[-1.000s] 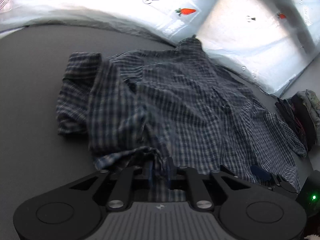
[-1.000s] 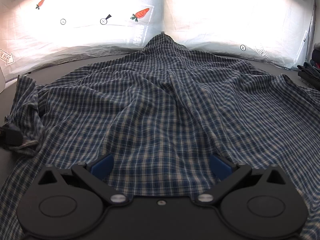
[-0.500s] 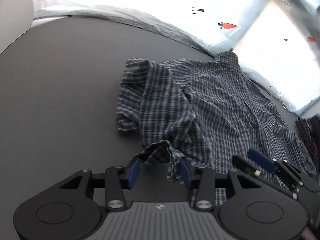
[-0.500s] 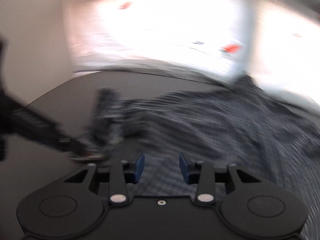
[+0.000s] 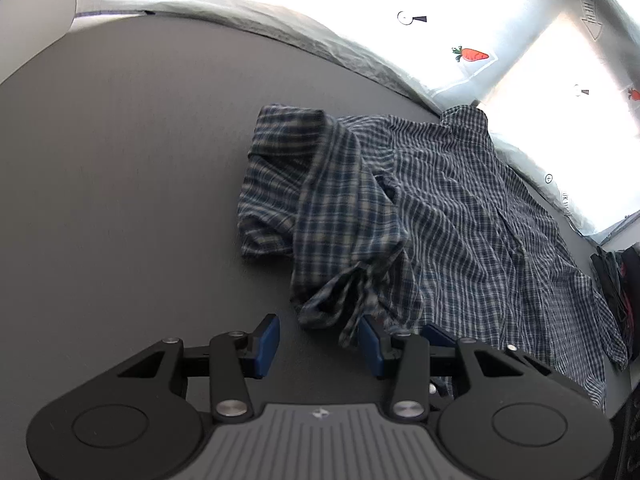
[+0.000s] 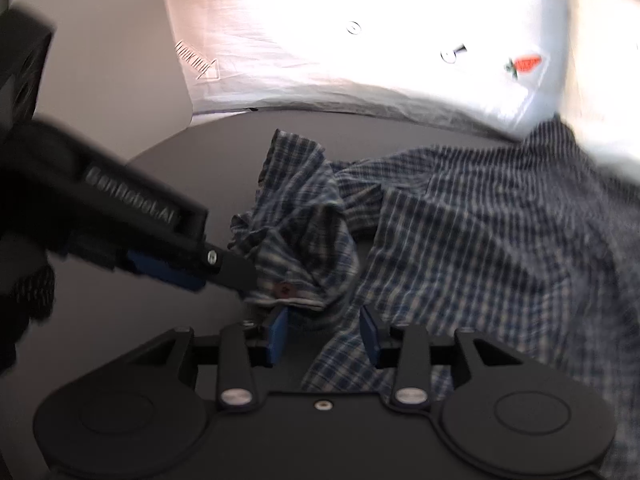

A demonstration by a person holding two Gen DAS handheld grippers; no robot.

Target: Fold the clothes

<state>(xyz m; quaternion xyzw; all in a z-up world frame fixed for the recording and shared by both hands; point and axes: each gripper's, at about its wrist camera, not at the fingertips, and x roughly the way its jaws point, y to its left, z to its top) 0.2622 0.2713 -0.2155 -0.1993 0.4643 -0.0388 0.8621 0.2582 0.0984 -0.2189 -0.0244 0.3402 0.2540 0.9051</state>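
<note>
Left of the left gripper's (image 5: 319, 340) fingers lay only bare grey worktop (image 5: 120, 184), matte and smooth. A second earlier those blue-padded fingers had been pinched tight on a bunched corner of the plaid shirt (image 5: 460, 216); now they stood wide apart with nothing between them, and the released cuff (image 5: 340, 300) lay crumpled just ahead of and against the right finger. That suggested the left sleeve had been carried in over the body and dropped, so the first fold looked done, though loosely.

Ahead of the fingers, the shirt was thin woven cotton in a navy and cream check, soft and full of shallow ripples. The folded sleeve formed a doubled, lumpy band along its left edge, and the collar pointed toward the white sheet (image 5: 500, 40) printed with small carrots at the far edge. Farther right, beyond the shirt's hem, a dark pile of clothes (image 5: 616, 280) sat at the worktop's edge.

From the right wrist view, blurred by motion, the right gripper (image 6: 323, 334) had swung across from the shirt's middle to this same corner. Its fingers were partly open, straddling the cuff (image 6: 288, 292) with its dark button, not yet closed on it. Left of those fingers the left gripper's black arm reached in, its tip touching the cuff. A re-grip to tidy the sleeve seemed likely.
</note>
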